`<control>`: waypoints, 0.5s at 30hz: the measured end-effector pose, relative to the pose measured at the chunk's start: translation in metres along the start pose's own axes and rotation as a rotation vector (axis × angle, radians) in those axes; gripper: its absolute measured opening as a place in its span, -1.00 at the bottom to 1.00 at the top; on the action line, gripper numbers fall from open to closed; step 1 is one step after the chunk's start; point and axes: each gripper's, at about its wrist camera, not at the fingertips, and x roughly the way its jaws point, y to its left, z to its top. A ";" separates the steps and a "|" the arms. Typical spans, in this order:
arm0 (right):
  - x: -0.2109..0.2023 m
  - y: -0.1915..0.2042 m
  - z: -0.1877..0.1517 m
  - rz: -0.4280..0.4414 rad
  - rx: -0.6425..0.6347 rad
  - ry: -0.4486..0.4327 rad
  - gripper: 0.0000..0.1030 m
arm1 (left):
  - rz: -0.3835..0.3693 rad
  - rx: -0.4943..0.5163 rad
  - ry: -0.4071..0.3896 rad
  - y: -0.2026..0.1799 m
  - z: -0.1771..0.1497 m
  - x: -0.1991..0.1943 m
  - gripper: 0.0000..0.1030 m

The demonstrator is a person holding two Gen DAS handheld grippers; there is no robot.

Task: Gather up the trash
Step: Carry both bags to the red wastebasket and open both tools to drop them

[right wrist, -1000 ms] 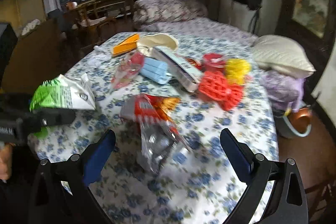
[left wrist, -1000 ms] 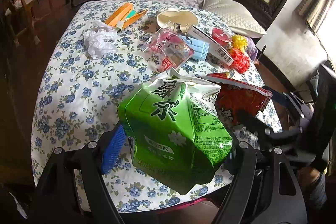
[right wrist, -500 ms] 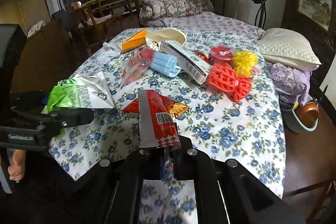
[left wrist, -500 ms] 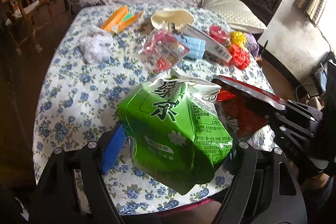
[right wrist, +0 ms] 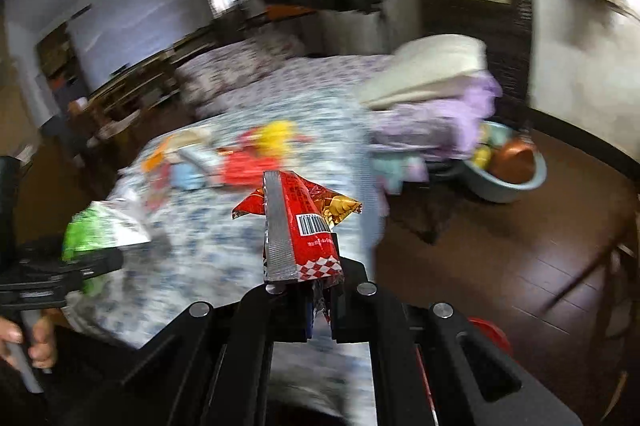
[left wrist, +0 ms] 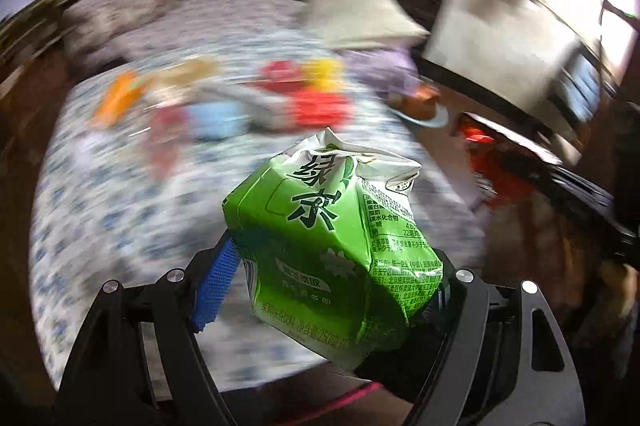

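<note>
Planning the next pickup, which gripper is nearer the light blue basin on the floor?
Right. The right gripper, shut on the red wrapper, is closer to the light blue basin; the left gripper with the green carton is farther left.

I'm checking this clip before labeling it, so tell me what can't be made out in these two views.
- Left wrist view: table clutter smeared by motion blur; items unreadable.
- Left claw: right finger hidden behind the green carton.
- Right wrist view: red wrapper lower end pinched out of sight in the right claw.
- No trash bin identifiable.
</note>
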 end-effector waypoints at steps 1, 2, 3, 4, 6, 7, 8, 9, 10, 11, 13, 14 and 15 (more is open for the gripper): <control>0.000 -0.018 0.003 -0.028 0.031 0.001 -0.86 | -0.028 0.020 0.011 -0.014 0.005 0.005 0.47; -0.001 -0.032 0.003 -0.044 0.061 -0.004 -0.86 | -0.064 0.049 0.024 -0.035 0.012 0.014 0.47; -0.001 -0.048 0.004 -0.053 0.097 -0.011 -0.85 | -0.086 0.069 0.034 -0.049 0.017 0.021 0.47; 0.000 -0.057 0.003 -0.060 0.117 -0.012 -0.85 | -0.118 0.094 0.053 -0.069 0.023 0.032 0.47; 0.006 -0.082 -0.002 -0.092 0.156 -0.005 -0.85 | -0.166 0.125 0.091 -0.099 0.030 0.053 0.47; 0.013 -0.097 -0.007 -0.107 0.175 0.008 -0.85 | -0.189 0.141 0.117 -0.115 0.032 0.066 0.47; 0.018 -0.105 -0.011 -0.117 0.187 0.020 -0.85 | -0.207 0.155 0.141 -0.130 0.034 0.080 0.47; 0.025 -0.115 -0.017 -0.129 0.203 0.039 -0.85 | -0.216 0.164 0.156 -0.140 0.035 0.090 0.47; 0.032 -0.127 -0.025 -0.141 0.223 0.062 -0.85 | -0.231 0.175 0.183 -0.153 0.036 0.104 0.47; 0.042 -0.141 -0.035 -0.153 0.247 0.095 -0.85 | -0.246 0.181 0.208 -0.164 0.035 0.116 0.47; 0.062 -0.168 -0.057 -0.171 0.297 0.166 -0.85 | -0.269 0.195 0.256 -0.183 0.035 0.142 0.47; 0.070 -0.176 -0.067 -0.177 0.316 0.196 -0.85 | -0.276 0.205 0.281 -0.192 0.034 0.156 0.47; 0.077 -0.187 -0.076 -0.179 0.336 0.225 -0.85 | -0.281 0.212 0.306 -0.201 0.033 0.170 0.47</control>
